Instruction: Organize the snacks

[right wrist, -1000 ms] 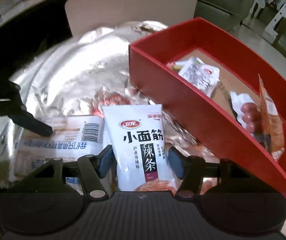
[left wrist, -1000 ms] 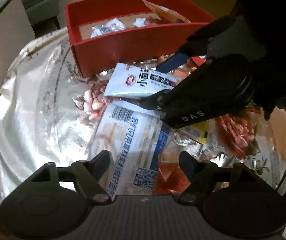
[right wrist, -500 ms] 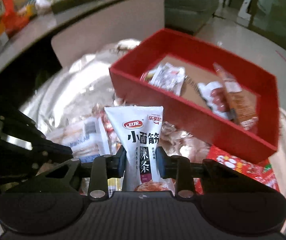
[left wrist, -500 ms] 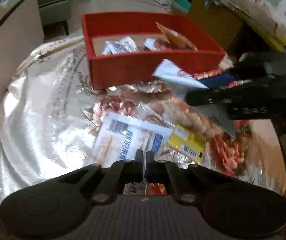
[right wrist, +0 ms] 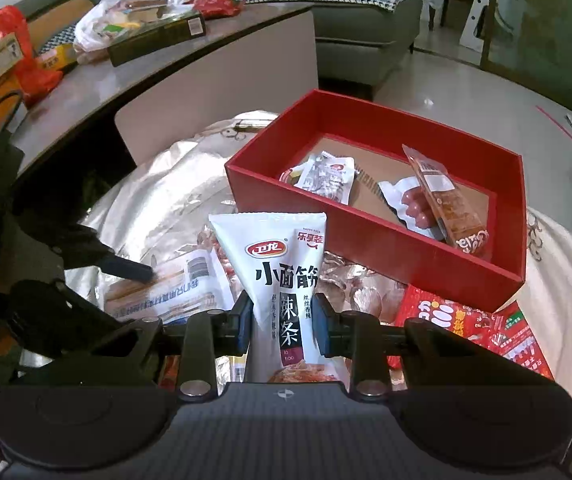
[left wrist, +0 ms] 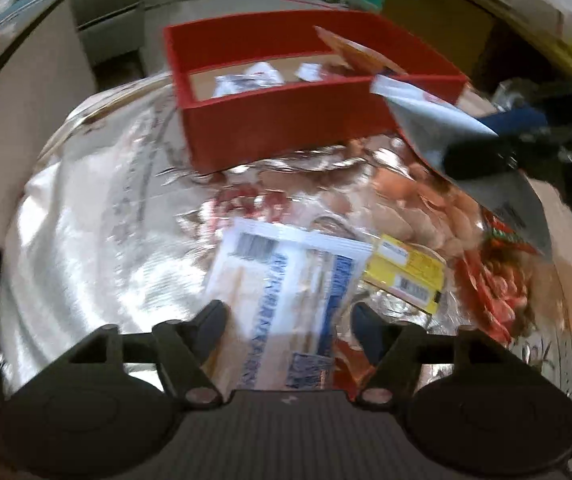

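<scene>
My right gripper [right wrist: 282, 320] is shut on a white spicy-strip packet [right wrist: 278, 272] and holds it up above the table, short of the red box [right wrist: 386, 252]. The box holds several small snack packs [right wrist: 326, 176]. In the left wrist view the same packet [left wrist: 446, 132] hangs by the red box's [left wrist: 278, 128] right end. My left gripper [left wrist: 286, 320] is open, its fingers on either side of a flat white-and-blue packet [left wrist: 286, 276] lying on the shiny tablecloth. A yellow packet [left wrist: 410, 272] lies beside it.
A red printed packet [right wrist: 466, 328] lies at the table's right, below the box. A curved counter [right wrist: 146, 64] with bags and boxes stands behind the table. A grey sofa [right wrist: 366, 36] is further back. The tablecloth [left wrist: 98, 220] is bare at the left.
My right gripper closed on the white packet and lifted it off the table toward the box. My left gripper shut briefly, then opened again over the white-and-blue packet.
</scene>
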`<state>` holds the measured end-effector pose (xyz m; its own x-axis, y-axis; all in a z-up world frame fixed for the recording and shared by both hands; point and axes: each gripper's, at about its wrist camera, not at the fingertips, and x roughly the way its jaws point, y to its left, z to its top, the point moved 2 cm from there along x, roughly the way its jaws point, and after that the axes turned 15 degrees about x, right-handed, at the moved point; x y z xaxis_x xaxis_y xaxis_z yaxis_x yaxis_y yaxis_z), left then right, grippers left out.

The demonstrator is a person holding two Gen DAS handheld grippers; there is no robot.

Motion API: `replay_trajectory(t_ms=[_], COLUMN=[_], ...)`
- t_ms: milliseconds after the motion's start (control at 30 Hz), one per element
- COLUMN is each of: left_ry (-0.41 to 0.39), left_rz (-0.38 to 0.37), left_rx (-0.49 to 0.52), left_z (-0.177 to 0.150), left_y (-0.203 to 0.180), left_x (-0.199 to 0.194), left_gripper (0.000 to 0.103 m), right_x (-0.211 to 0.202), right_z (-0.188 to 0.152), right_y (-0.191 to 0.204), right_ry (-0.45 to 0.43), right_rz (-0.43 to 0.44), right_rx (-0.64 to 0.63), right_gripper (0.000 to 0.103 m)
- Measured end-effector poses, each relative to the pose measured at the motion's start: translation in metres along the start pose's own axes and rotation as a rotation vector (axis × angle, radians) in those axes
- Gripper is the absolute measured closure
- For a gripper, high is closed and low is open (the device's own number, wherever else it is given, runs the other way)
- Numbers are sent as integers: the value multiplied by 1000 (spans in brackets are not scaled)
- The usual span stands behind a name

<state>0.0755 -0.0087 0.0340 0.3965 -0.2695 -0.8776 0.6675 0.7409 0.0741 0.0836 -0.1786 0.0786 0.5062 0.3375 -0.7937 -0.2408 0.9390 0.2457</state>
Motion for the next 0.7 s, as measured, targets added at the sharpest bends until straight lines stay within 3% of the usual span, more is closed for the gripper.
replay_trajectory(t_ms=[100, 133, 167, 233, 300, 533, 633, 667, 700], left_ry=[11, 16, 19, -8, -23, -99, -93, -74, -59], left_rz=[46, 58, 73, -10, -77, -44, -42, -15, 21], left_rx=[41, 32, 24, -46, -125, -177, -182, -146, -114], left_z=[2, 2, 3, 3, 2, 5, 4, 4, 5], left_y=[-6, -5, -4, 3, 8, 14, 19, 16, 13], left_x=[5, 5, 2, -5, -11, -32, -32, -29, -25], left_gripper=[30, 43, 49, 84, 103, 103, 103, 102, 90], right_x=[5, 5, 6, 5, 3, -3, -4, -5, -6], right_z=[-1, -2, -2, -2, -1, 2, 3, 4, 4], right_y=[-4, -5, -6, -7, -8, -8, -7, -7, -6], right_ry=[14, 16, 17, 15, 4, -20, -22, -24, -26], right_rz=[-7, -9, -11, -13, -16, -13, -4, 0, 2], right_rx=[4, 3, 3, 3, 10, 16, 18, 17, 15], right_gripper=[65, 65, 65, 65, 65, 65, 65, 65, 65])
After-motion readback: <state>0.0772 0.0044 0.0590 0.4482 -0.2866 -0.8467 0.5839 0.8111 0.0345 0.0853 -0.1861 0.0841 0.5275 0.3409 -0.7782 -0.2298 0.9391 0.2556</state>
